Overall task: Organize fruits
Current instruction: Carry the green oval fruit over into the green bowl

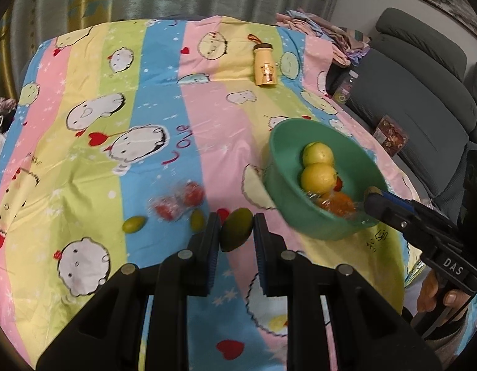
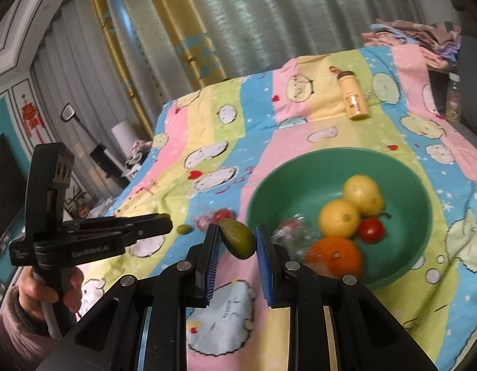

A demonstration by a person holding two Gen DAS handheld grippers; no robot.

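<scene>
My left gripper (image 1: 237, 227) is shut on a dark green oval fruit (image 1: 237, 229), held above the cloth. My right gripper (image 2: 237, 241) is shut on another dark green oval fruit (image 2: 238, 242) at the near left rim of the green bowl (image 2: 300, 167). The bowl (image 1: 278, 142) holds two yellow fruits (image 2: 339, 218), an orange (image 2: 337, 255), a red tomato (image 2: 371, 230) and a clear wrapped item (image 2: 289, 232). On the cloth lie two small green fruits (image 1: 134, 224) and wrapped red fruits (image 1: 176, 204).
A yellow bottle (image 1: 264, 66) lies on the striped cartoon tablecloth (image 1: 84, 160) at the far side. A grey sofa (image 1: 424, 99) with a box (image 1: 390, 136) stands at the right. Curtains hang behind the table. Folded clothes (image 2: 414, 35) are at the far right corner.
</scene>
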